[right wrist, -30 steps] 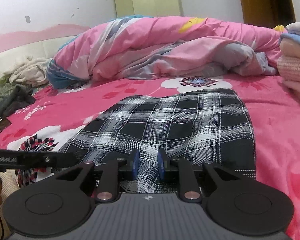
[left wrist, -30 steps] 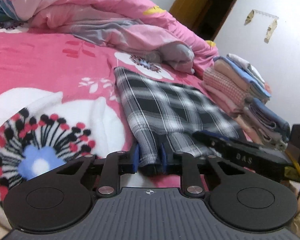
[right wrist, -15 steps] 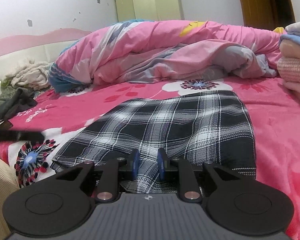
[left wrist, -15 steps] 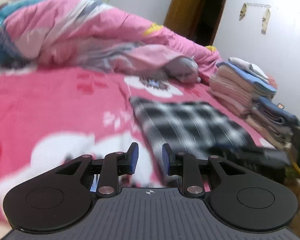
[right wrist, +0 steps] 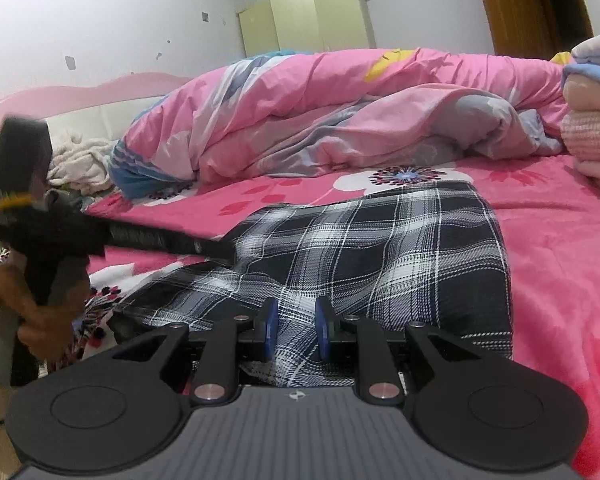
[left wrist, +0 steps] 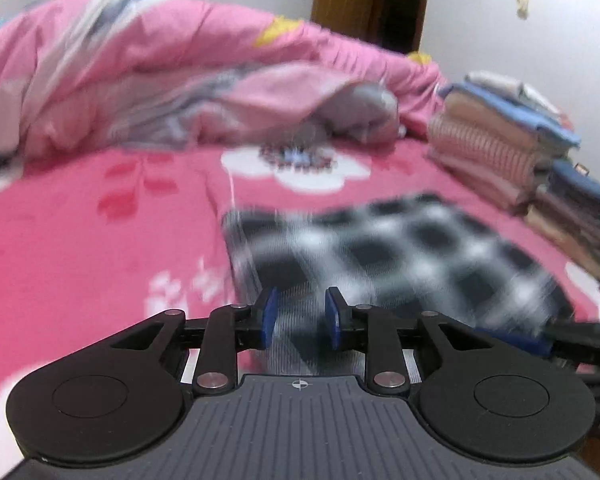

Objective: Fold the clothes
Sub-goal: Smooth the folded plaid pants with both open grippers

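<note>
Right gripper (right wrist: 293,330): blue pads set a little apart with plaid cloth (right wrist: 400,256) bunched between them at the lower centre of its view; the fabric rises into the gap and looks pinched, its near hem lifted off the bed.

Left gripper (left wrist: 299,317): view badly blurred. Pads a little apart, plaid cloth (left wrist: 400,252) seen in the gap; cannot tell whether they press on it. In the right wrist view the left gripper (right wrist: 220,250) enters from the left edge, a hand (right wrist: 28,312) on its grip, its tips at the cloth's left edge, where the fabric is raised in a ridge.

Cloth: black-and-white plaid, folded to a rough rectangle, lying on the pink flowered bedsheet (right wrist: 560,280) at frame centre, far end flat, near end rumpled.

Beyond it, a pink duvet (right wrist: 340,112) heaped across the middle of the frame. Stack of folded clothes (left wrist: 520,152) at right, on the bed, apart from the plaid. Loose whitish garments (right wrist: 80,160) at left by the headboard (right wrist: 60,100). Pale wardrobe (right wrist: 308,20) against the back wall; brown door (right wrist: 532,4) at upper right.
</note>
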